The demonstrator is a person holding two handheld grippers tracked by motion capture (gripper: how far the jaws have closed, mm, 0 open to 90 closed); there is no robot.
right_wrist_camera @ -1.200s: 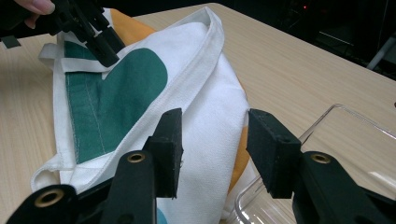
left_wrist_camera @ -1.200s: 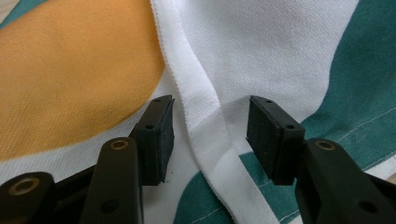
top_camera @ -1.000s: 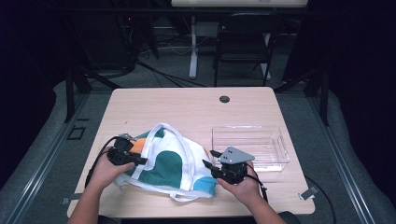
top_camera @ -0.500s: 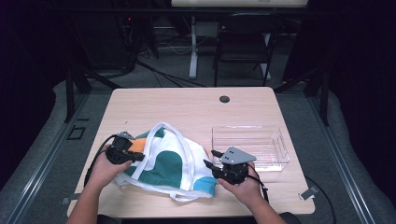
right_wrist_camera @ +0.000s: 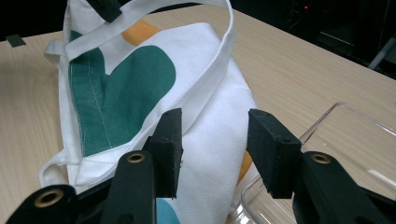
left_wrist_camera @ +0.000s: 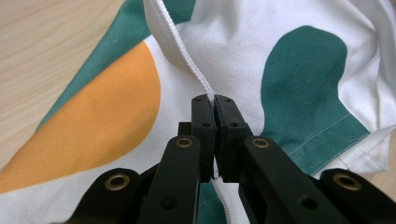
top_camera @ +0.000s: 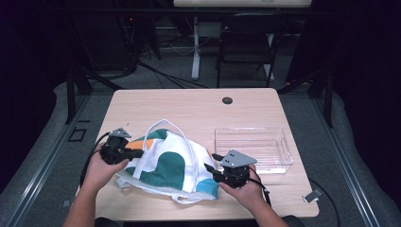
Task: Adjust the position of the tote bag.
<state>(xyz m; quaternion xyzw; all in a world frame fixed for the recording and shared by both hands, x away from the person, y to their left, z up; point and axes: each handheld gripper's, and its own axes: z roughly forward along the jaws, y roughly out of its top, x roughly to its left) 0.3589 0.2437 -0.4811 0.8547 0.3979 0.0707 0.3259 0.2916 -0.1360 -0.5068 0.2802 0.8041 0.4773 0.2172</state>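
Lying on the near half of the light wooden table (top_camera: 189, 104) in the high view, the white tote bag (top_camera: 175, 165) with green and orange patches sits between the two hands. The left gripper (top_camera: 137, 152) is at the bag's nine o'clock edge, where one white strap (top_camera: 163, 124) loops up toward twelve o'clock. The right gripper (top_camera: 210, 163) is at the bag's four o'clock corner, just beside the cloth. A clear plastic tray (top_camera: 286, 151) stands at three o'clock of the bag, close to the right hand (top_camera: 243, 191). The left hand (top_camera: 99, 170) wraps its gripper from below.

In the left gripper view, the left gripper (left_wrist_camera: 214, 100) has just been closing and its jaws are pressed together on the strap (left_wrist_camera: 175, 44), which runs up from between the pads toward eleven o'clock. Bag (left_wrist_camera: 299, 70) cloth lies behind, orange patch at nine o'clock, green patch at two o'clock, bare table (left_wrist_camera: 51, 42) at ten o'clock.

In the right gripper view, the right gripper (right_wrist_camera: 215, 144) has its jaws spread, with white bag (right_wrist_camera: 219, 140) cloth showing in the gap; the pads press on nothing. The strap (right_wrist_camera: 224, 44) arches over the bag toward twelve o'clock. The tray (right_wrist_camera: 345, 135) rim is at four o'clock, and the table (right_wrist_camera: 289, 60) stretches away at two o'clock.
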